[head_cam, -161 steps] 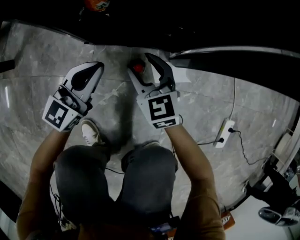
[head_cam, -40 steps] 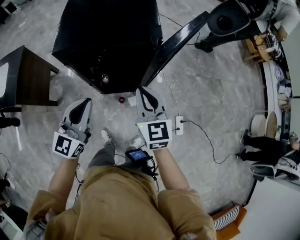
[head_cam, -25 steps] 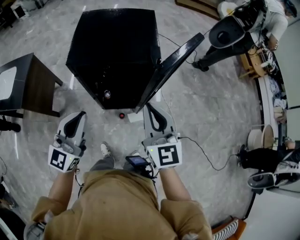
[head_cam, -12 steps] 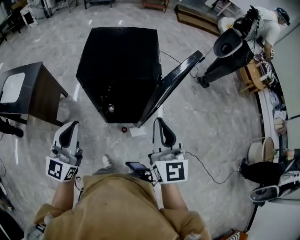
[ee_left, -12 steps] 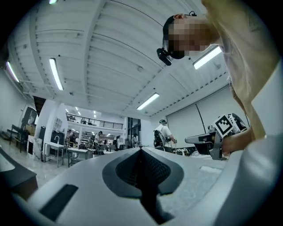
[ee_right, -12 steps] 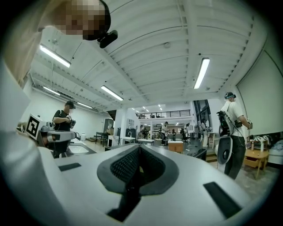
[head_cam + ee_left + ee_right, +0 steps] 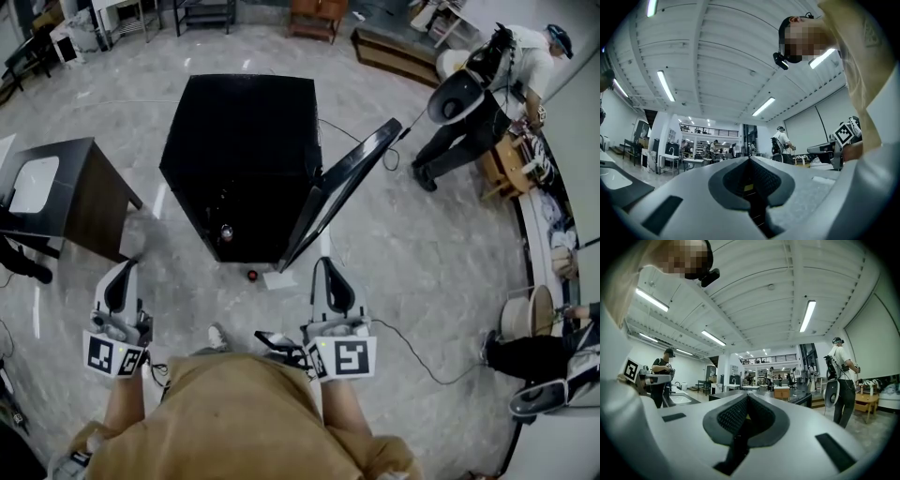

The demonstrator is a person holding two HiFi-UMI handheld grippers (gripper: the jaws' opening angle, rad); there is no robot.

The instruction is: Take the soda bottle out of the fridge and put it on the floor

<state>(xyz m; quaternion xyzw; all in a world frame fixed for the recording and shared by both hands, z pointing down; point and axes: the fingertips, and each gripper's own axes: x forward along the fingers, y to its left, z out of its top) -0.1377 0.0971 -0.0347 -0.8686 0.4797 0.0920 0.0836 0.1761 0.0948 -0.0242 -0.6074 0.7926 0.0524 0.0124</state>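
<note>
Soda bottle [image 7: 251,275] stands on the floor [image 7: 422,253]
Only its red cap shows, just before the open black fridge [image 7: 246,150]; left gripper [image 7: 127,266] and right gripper [image 7: 324,263] are both closed, empty, apart from it.

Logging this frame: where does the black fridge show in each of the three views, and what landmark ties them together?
Head view: the fridge sits upper centre, its door swung open toward the right.
Left gripper view: not visible.
Right gripper view: its dark top edge and door lie low, just right of centre.
Shared landmark: the standing person in a white shirt, top right in head view, right of centre in left gripper view, far right in right gripper view.
</note>
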